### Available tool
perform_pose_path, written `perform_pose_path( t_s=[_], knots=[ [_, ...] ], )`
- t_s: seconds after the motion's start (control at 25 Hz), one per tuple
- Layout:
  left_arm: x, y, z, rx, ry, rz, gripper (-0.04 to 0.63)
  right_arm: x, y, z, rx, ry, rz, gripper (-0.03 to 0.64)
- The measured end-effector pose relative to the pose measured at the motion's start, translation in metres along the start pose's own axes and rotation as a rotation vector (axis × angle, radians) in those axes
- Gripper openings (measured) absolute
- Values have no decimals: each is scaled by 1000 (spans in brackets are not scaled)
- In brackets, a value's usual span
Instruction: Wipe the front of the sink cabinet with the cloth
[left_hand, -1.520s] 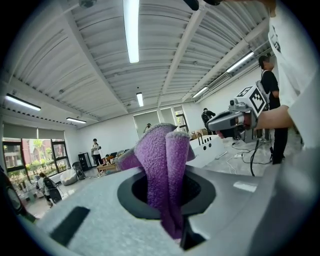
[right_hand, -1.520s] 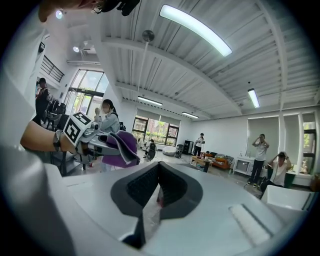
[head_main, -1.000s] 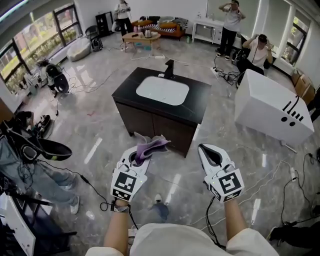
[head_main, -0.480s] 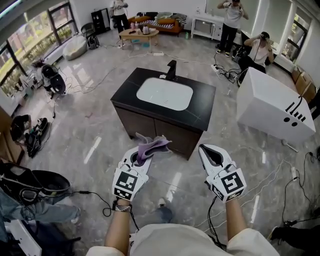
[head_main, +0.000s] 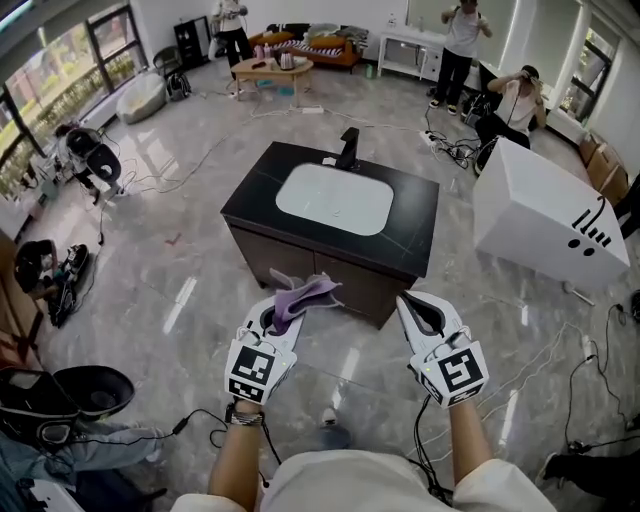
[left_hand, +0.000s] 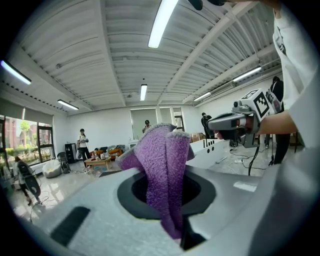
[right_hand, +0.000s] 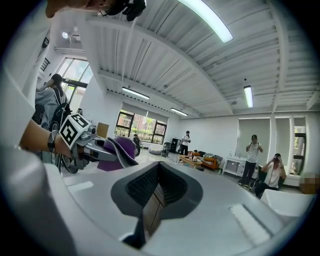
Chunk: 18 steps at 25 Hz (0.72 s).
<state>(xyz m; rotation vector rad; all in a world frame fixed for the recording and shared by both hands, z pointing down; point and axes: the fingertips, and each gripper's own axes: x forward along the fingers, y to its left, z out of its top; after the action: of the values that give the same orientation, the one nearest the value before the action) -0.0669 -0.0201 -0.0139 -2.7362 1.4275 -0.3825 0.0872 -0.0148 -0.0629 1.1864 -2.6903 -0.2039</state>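
Your left gripper (head_main: 272, 318) is clamped on the purple fuzzy cloth (head_main: 300, 293). The left gripper view shows the fabric pinched between the jaws, rising in a thick fold and flopping over at the top. You hold it in the air on your side of the dark wooden sink cabinet (head_main: 290, 250), and the loose end hangs toward the cabinet's front panels. Your right gripper (head_main: 413, 303) is level with the left one and well apart from it. Its jaws are drawn together to a thin slit with nothing between them. The cabinet stands alone on the glossy grey marble floor (head_main: 190, 240). It has a black top, with a white oval basin (head_main: 335, 198) set in it and a black faucet (head_main: 348, 150) at the far edge. A large white box (head_main: 545, 215) lies tilted to its right.
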Motion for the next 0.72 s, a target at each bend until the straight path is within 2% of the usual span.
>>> perform_pose_path(
  t_s=[0.2,0.44,0.72],
  knots=[
    [-6,24,-4,-15,7,17,41,20,5,5,-2,11,-25,8],
    [-1,25,-28,-48,46,12,41,22,-5,-16,18,64,-54,8],
    [18,44,-45,-121,57,85,41,39,-33,-35,71,67,-104,8]
  ],
)
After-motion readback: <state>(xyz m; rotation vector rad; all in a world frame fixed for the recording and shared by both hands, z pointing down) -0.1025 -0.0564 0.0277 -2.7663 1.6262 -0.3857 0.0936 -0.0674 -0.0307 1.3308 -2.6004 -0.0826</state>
